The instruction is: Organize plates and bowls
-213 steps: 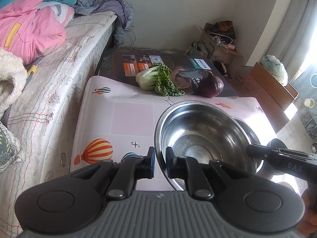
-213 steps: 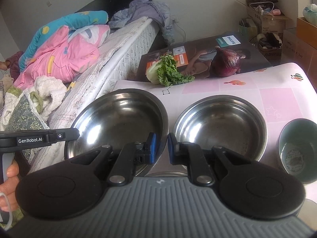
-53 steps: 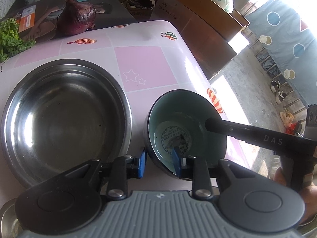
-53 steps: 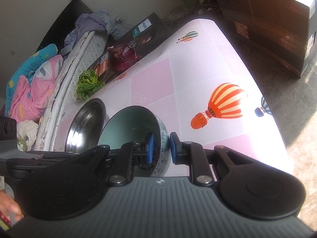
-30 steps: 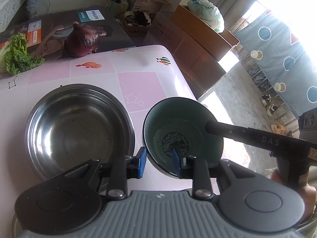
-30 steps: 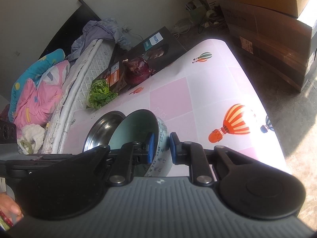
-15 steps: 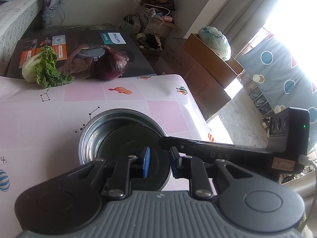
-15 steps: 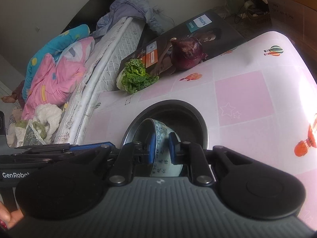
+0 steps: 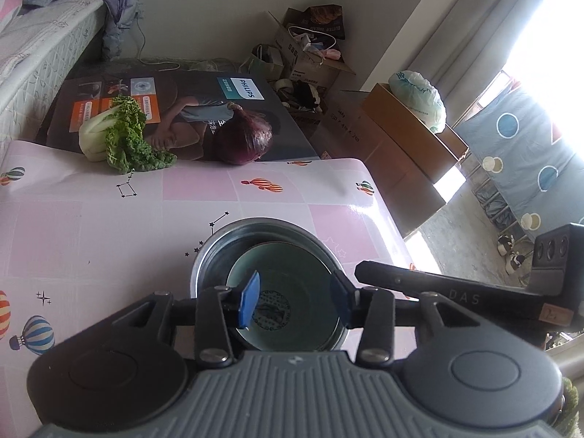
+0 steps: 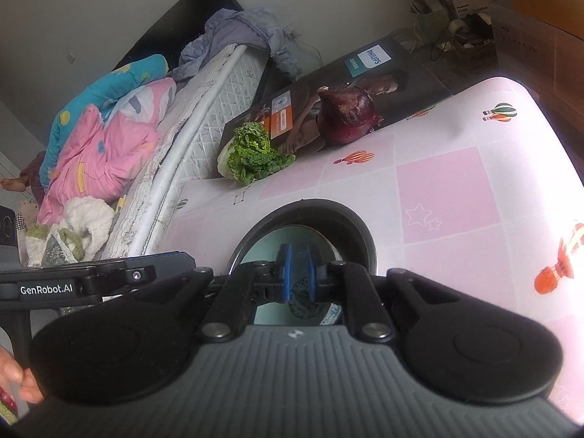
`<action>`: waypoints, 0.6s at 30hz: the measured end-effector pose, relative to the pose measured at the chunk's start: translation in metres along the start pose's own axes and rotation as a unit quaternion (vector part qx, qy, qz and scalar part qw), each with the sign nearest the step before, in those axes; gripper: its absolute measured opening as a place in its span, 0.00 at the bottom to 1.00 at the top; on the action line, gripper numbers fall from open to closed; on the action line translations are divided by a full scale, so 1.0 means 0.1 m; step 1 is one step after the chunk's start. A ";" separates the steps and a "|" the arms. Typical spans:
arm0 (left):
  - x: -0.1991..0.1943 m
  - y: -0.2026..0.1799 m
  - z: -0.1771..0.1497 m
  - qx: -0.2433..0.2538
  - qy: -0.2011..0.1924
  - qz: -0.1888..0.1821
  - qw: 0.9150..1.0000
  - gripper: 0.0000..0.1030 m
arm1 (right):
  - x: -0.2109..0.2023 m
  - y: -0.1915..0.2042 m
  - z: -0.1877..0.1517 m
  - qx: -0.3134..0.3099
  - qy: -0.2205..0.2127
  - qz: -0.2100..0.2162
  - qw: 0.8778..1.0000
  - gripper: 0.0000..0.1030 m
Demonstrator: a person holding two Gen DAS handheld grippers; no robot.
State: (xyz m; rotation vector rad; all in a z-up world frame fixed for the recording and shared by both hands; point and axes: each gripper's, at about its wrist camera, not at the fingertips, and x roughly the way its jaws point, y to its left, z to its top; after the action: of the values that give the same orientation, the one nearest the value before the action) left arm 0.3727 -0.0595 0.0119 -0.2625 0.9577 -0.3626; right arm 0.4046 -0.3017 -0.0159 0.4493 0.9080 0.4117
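A green ceramic bowl (image 9: 292,277) with a dark print in its bottom sits inside a steel bowl (image 9: 219,244) on the pink patterned table (image 9: 109,226). My left gripper (image 9: 294,301) is open just above the green bowl, its blue pads apart and holding nothing. In the right wrist view the green bowl (image 10: 270,244) lies in the steel bowl (image 10: 350,222). My right gripper (image 10: 297,277) hangs over it with its blue pads nearly together and nothing between them.
A leafy green vegetable (image 9: 116,138) and a red onion (image 9: 242,144) lie on a printed box (image 9: 182,109) at the table's far edge. A bed (image 10: 153,138) runs along the left. Cardboard boxes (image 9: 398,135) stand on the floor to the right.
The green bowl has been set down inside the steel bowl. My left gripper has opened and let go of its rim. My right gripper has let go of the rim too and pulled back slightly.
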 end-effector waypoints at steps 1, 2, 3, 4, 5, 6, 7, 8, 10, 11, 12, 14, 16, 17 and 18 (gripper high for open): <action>-0.06 -0.01 -0.02 0.003 -0.004 0.005 1.000 0.48 | -0.07 0.01 -0.03 0.000 -0.003 0.000 1.000 0.10; -0.14 -0.01 -0.05 0.004 -0.009 0.007 1.000 0.52 | -0.20 0.02 -0.08 0.002 -0.012 0.000 1.000 0.11; -0.22 -0.01 -0.08 0.004 -0.014 0.009 1.000 0.56 | -0.28 0.02 -0.12 0.003 -0.017 0.000 1.000 0.12; -0.32 -0.01 -0.11 0.003 -0.019 0.010 1.000 0.58 | -0.41 0.03 -0.18 0.004 -0.025 0.001 1.000 0.13; -0.42 -0.01 -0.16 0.002 -0.024 0.011 1.000 0.63 | -0.58 0.05 -0.26 0.007 -0.037 0.002 0.999 0.15; -0.52 0.00 -0.21 0.001 -0.030 0.012 0.999 0.65 | -0.73 0.05 -0.34 0.009 -0.048 0.003 0.999 0.17; -0.63 0.00 -0.27 0.003 -0.036 0.014 0.999 0.67 | -0.83 0.06 -0.40 0.011 -0.056 0.004 0.998 0.22; -0.75 0.00 -0.34 0.005 -0.041 0.018 0.999 0.72 | -0.97 0.07 -0.50 0.012 -0.067 0.005 0.998 0.25; -0.98 0.01 -0.52 0.007 -0.055 0.029 0.998 0.78 | -1.27 0.11 -0.77 0.011 -0.090 0.004 0.996 0.29; -1.09 0.02 -0.64 0.008 -0.062 0.033 0.997 0.82 | -1.40 0.13 -0.95 0.009 -0.100 0.002 0.995 0.30; -1.20 0.04 -0.76 0.010 -0.067 0.036 0.997 0.85 | -1.48 0.15 -1.07 0.008 -0.106 -0.002 0.994 0.31; -1.36 0.08 -1.02 0.006 -0.069 0.044 0.997 0.86 | -1.67 0.23 -1.49 0.004 -0.113 -0.016 0.994 0.32; -1.54 0.13 -1.35 0.002 -0.074 0.051 0.996 0.86 | -1.78 0.30 -1.85 0.002 -0.117 -0.030 0.993 0.33; -1.60 0.15 -1.47 0.001 -0.076 0.053 0.996 0.88 | -1.84 0.33 -2.04 0.002 -0.118 -0.036 0.992 0.33; -1.68 0.19 -1.64 -0.004 -0.081 0.057 0.995 0.89 | -1.88 0.36 -2.21 0.005 -0.118 -0.039 0.992 0.34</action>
State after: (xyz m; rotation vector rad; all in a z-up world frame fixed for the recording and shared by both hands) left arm 0.1515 0.0174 0.0396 -0.2399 0.8096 -0.2297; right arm 0.1142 -0.3253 0.0076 0.4596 0.6962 0.2771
